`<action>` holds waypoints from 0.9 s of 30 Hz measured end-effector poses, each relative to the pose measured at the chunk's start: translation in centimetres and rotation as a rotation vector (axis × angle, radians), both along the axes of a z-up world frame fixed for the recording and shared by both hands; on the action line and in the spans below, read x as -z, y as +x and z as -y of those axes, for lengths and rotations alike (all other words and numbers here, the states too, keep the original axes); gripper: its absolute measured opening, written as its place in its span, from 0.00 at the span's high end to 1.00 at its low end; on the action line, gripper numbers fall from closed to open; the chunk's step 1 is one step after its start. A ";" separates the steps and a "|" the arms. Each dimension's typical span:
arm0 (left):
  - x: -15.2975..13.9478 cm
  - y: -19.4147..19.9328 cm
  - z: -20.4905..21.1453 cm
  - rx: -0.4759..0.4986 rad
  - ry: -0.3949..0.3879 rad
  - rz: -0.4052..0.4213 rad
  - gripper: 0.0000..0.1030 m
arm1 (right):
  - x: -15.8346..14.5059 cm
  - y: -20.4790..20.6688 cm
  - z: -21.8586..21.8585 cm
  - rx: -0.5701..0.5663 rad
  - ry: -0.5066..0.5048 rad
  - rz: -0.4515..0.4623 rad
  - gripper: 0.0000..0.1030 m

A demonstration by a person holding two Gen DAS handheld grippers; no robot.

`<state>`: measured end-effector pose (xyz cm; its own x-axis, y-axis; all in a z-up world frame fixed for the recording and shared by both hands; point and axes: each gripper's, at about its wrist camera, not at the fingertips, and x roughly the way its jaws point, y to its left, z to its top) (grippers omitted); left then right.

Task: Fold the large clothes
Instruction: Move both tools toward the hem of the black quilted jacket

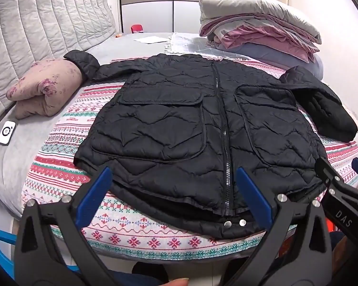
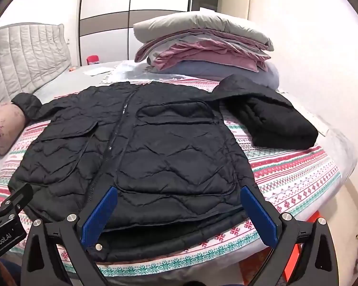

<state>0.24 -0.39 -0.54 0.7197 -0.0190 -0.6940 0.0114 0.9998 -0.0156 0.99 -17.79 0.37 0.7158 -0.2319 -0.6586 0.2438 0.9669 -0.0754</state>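
Observation:
A black quilted jacket (image 1: 179, 119) lies flat and zipped on a patterned blanket (image 1: 59, 171), hem towards me, both sleeves spread out. My left gripper (image 1: 174, 174) hovers open over the near hem by the zipper's lower end, blue pads wide apart with nothing between them. In the right wrist view the same jacket (image 2: 169, 157) fills the middle. My right gripper (image 2: 179, 193) is open above the hem under the right pocket and holds nothing. The right gripper (image 1: 339, 166) also shows at the right edge of the left wrist view. The left gripper's body (image 2: 4, 214) shows at the lower left.
A pink floral pillow (image 1: 47, 88) lies left of the jacket, with a white remote (image 1: 6, 132) near it. A stack of folded bedding (image 1: 257, 23) sits at the far right of the bed. A padded headboard (image 1: 35, 23) stands on the left, and a wardrobe (image 1: 174, 0) stands behind.

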 end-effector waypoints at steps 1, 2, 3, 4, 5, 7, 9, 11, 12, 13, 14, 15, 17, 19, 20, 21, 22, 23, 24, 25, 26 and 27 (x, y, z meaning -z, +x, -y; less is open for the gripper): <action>0.0 0.0 0.1 0.000 -0.002 -0.001 0.00 | 0.0 0.0 0.1 0.004 -0.003 0.000 0.00; 0.1 0.0 0.1 0.002 -0.005 -0.003 0.00 | 0.0 0.1 0.1 0.004 -0.002 0.000 0.00; 0.2 0.1 0.2 0.006 -0.008 -0.005 0.00 | 0.0 -0.1 0.1 0.000 -0.004 0.001 0.00; 0.2 0.0 -0.6 0.007 -0.010 -0.003 0.00 | 0.1 -0.1 0.0 0.002 -0.004 0.001 0.00; 0.3 0.0 -0.6 0.010 -0.014 -0.003 0.00 | 0.2 -0.1 0.0 0.003 -0.006 -0.001 0.00; 0.3 0.0 -0.5 0.014 -0.012 -0.002 0.00 | 0.3 -0.1 -0.2 0.003 -0.014 -0.007 0.00; 0.4 0.1 -0.4 0.017 -0.017 -0.008 0.00 | 0.4 -0.2 -0.5 0.007 -0.024 -0.011 0.00; 0.4 0.2 -0.4 0.021 -0.032 -0.016 0.00 | -0.1 -0.1 -0.4 0.001 -0.042 -0.011 0.00; 0.5 0.3 -0.4 0.023 -0.041 -0.023 0.00 | -0.1 -0.1 -0.5 0.001 -0.043 -0.015 0.00; 0.6 0.3 -0.5 0.025 -0.042 -0.029 0.00 | -0.1 -0.2 -0.7 0.001 -0.044 -0.018 0.00; 0.7 0.4 -0.5 0.028 -0.044 -0.032 0.00 | 0.1 -0.1 -0.6 0.007 -0.035 -0.021 0.00; 0.7 0.3 -0.5 0.029 -0.045 -0.023 0.00 | 0.4 0.1 -0.4 0.015 -0.023 -0.022 0.00; 0.7 0.4 -0.5 0.028 -0.043 -0.024 0.00 | 0.4 0.0 -0.3 0.017 -0.020 -0.020 0.00; 0.7 0.5 -0.7 0.028 -0.052 -0.016 0.00 | 0.5 0.0 -0.3 0.019 -0.031 -0.020 0.00; 0.7 0.6 -0.8 0.029 -0.041 -0.024 0.00 | 0.5 0.0 -0.3 0.021 -0.030 -0.022 0.00; 0.6 0.8 -1.0 0.028 -0.052 -0.029 0.00 | 0.7 0.2 -0.3 0.020 -0.020 -0.023 0.00; 0.4 1.0 -1.2 0.022 -0.061 -0.036 0.00 | 0.7 0.2 -0.2 0.020 -0.013 -0.022 0.00; 0.0 1.1 -1.4 0.014 -0.064 -0.029 0.00 | 0.7 0.4 -0.2 0.021 -0.005 -0.025 0.00; -1.1 1.3 -1.7 0.006 -0.066 -0.024 0.00 | 0.7 0.5 -0.1 0.018 0.010 -0.018 0.00; -2.2 1.2 -2.0 -0.002 -0.074 -0.005 0.00 | 0.7 0.6 0.1 0.012 0.033 -0.008 0.00; -3.7 0.8 -2.5 -0.013 -0.088 0.027 0.00 | 0.7 0.8 0.4 0.002 0.062 -0.007 0.00; -4.8 0.6 -2.9 -0.021 -0.090 0.049 0.00 | 0.8 1.0 0.6 -0.001 0.087 -0.016 0.00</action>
